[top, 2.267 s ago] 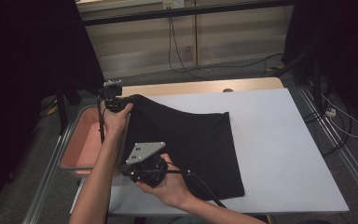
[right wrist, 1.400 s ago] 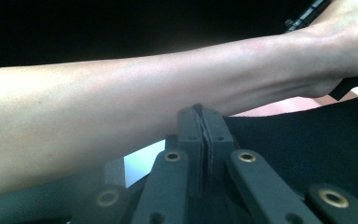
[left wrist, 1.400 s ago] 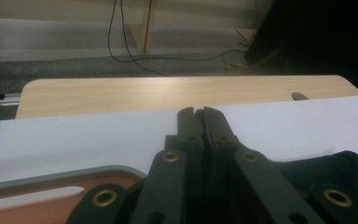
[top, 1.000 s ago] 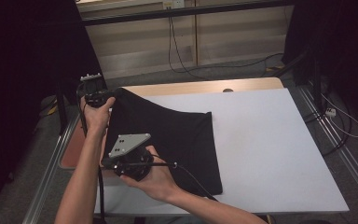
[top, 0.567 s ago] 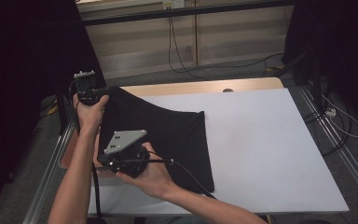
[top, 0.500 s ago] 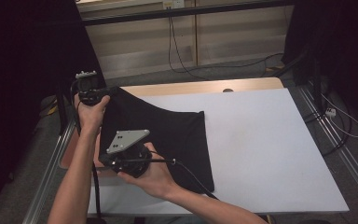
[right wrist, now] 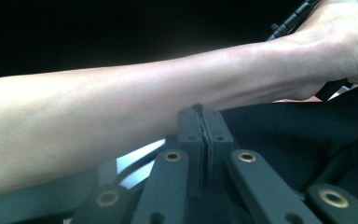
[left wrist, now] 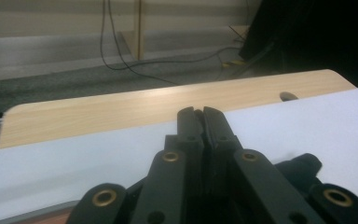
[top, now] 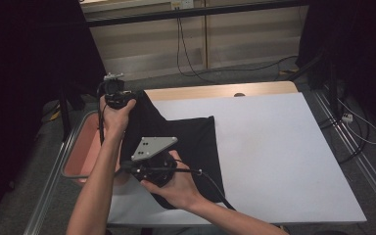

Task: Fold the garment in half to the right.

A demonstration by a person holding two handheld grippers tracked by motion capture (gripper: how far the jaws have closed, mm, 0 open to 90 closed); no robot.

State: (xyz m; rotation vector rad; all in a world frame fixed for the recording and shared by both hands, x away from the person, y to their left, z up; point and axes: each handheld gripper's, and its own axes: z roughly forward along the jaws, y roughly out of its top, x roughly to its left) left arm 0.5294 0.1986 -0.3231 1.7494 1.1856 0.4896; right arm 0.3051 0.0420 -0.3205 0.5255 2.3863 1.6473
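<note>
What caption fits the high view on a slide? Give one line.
Two hand-held grippers, left gripper and right gripper, drag a black cloth toward the white table's left edge.

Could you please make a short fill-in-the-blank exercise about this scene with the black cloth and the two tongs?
1. The cloth that both tongs grip is ____ in colour.
2. In the left gripper view, the jaws of the left tongs are ____.
3. In the high view, beside the table's left edge stands a ____ bin.
4. In the right gripper view, a bare ____ crosses above the right tongs.

Missing words: black; shut; pink; forearm
</note>
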